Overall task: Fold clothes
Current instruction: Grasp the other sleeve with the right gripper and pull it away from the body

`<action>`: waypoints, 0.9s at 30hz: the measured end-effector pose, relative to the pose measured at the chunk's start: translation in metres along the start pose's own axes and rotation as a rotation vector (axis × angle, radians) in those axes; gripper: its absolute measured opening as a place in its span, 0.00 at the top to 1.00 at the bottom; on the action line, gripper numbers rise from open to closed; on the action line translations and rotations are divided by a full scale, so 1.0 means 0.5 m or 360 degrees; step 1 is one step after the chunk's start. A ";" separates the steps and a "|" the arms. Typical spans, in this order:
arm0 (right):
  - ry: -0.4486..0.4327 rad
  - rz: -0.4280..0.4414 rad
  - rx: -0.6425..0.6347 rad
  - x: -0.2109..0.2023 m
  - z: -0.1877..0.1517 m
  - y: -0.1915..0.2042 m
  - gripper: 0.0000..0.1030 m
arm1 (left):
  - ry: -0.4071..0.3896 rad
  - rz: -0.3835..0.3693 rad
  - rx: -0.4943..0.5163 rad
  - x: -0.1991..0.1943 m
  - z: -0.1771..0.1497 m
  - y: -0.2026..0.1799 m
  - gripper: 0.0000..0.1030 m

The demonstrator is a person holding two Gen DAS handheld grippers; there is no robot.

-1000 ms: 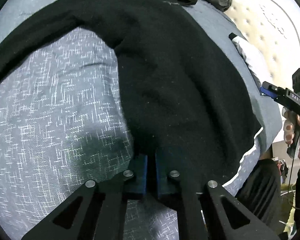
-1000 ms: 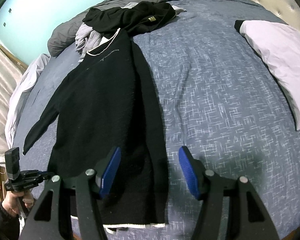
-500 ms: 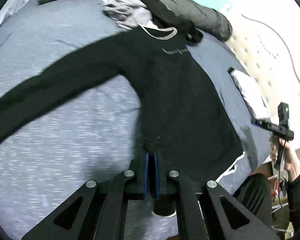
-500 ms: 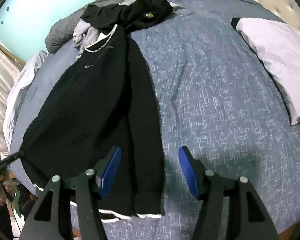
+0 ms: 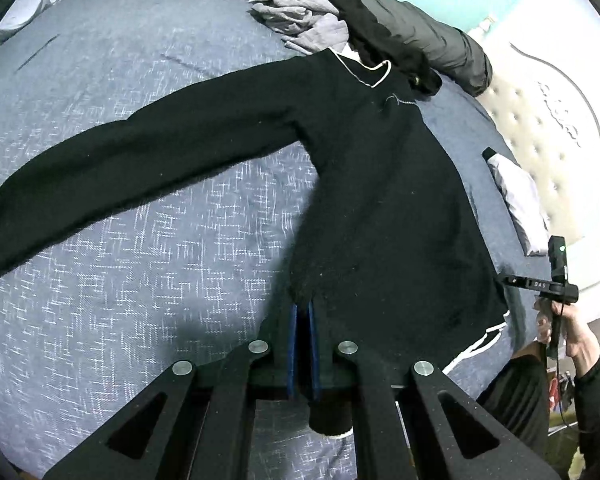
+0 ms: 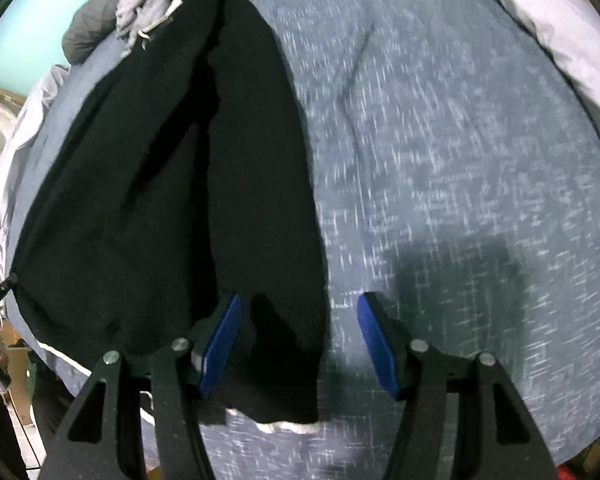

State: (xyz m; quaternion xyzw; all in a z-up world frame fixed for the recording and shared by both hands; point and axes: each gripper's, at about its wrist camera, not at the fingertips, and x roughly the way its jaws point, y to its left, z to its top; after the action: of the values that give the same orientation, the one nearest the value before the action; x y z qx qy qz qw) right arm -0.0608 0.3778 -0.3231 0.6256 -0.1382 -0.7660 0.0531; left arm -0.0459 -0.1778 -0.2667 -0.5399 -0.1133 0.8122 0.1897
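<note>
While our left tongs [image 5: 303,320] pinch the soft black knit sweater [image 5: 388,200] at its near side edge, our right tongs [image 6: 300,344] gape over its folded-in sleeve; limp cloth, best taken at the cuff.

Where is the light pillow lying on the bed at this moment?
In the left wrist view the pillow lies at the right edge of the bed, beside the tufted headboard, apart from the black sweater.

A blue-grey bed [image 5: 148,280] carries a black sweater [image 5: 392,200]; beyond its collar lies crumpled grey clothing [image 5: 300,20], a pillow [image 5: 520,200] beside it.
</note>
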 end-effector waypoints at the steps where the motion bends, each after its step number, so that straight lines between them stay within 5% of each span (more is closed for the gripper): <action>1: 0.0011 -0.0003 0.0000 0.005 -0.003 -0.001 0.41 | 0.0000 0.0002 0.0003 0.001 0.000 -0.001 0.95; 3: 0.0019 -0.0019 -0.0029 0.009 -0.008 0.005 0.42 | 0.0000 0.0002 0.0009 0.002 0.000 -0.002 0.95; 5: 0.0024 -0.0031 -0.0071 0.009 -0.013 0.013 0.62 | 0.0000 0.0008 0.0021 0.003 0.001 -0.004 0.95; 10: 0.0007 -0.0020 -0.0124 0.000 -0.024 0.022 0.91 | 0.0001 0.0015 0.0044 0.005 0.001 -0.009 0.95; 17: -0.0109 -0.0034 -0.0171 -0.061 -0.012 0.011 0.95 | 0.0006 0.0015 0.0063 0.004 -0.003 -0.018 0.95; 27: -0.0327 -0.0199 -0.0096 -0.203 0.050 -0.107 0.95 | 0.0008 0.0021 0.0058 0.008 -0.009 -0.021 0.95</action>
State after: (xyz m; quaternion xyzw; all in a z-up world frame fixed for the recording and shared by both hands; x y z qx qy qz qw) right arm -0.0590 0.4583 -0.2379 0.5494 -0.0806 -0.8316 0.0097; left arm -0.0410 -0.1665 -0.2678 -0.5392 -0.0944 0.8140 0.1946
